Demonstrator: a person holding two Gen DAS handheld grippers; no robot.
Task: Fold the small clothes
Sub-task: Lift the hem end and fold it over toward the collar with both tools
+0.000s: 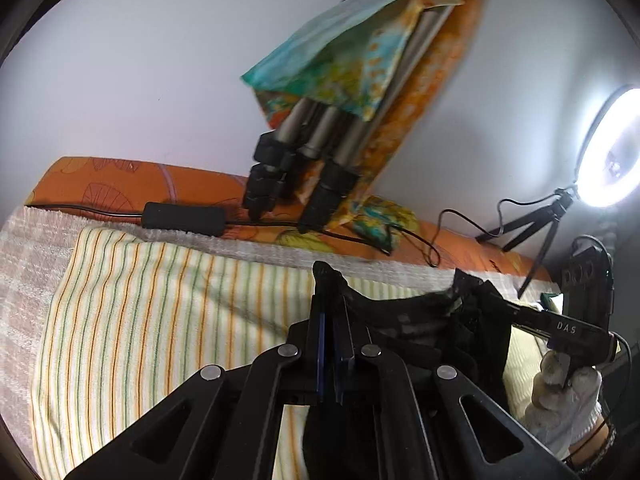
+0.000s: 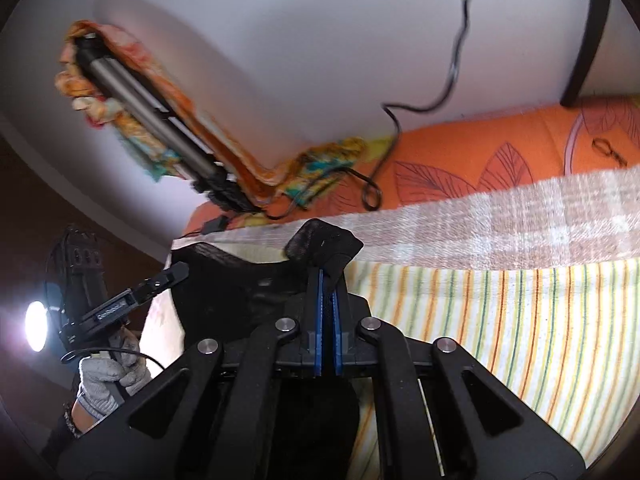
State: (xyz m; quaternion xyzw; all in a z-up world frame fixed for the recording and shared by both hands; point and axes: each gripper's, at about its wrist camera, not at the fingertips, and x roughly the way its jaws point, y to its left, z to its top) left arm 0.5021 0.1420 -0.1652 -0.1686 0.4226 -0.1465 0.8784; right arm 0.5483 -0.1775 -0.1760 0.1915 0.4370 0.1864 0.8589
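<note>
The left gripper (image 1: 329, 280) has its fingers pressed together on one corner of a black garment (image 1: 420, 320), and a tip of the cloth pokes out just past the fingertips. The right gripper (image 2: 328, 276) pinches the other corner the same way, with a mesh-like fold of the garment bunched above its blue pads (image 2: 319, 320). The garment hangs stretched between the two grippers, raised off the striped cloth (image 1: 160, 300) that lies under and ahead of the fingers. In the left view, the right gripper comes in from the right side, held by a gloved hand (image 1: 564, 396); in the right view, the left gripper enters from the left, held by the other gloved hand (image 2: 106, 376). Beyond the fingertips a checked towel (image 2: 500, 224) borders the striped cloth, then an orange leaf-print sheet (image 2: 460, 152). Farther ahead a folded tripod (image 1: 320, 144) draped in a colourful scarf (image 1: 340, 52) leans against the wall, and a ring light (image 1: 612, 148) glows to the right of the left fingers.
</note>
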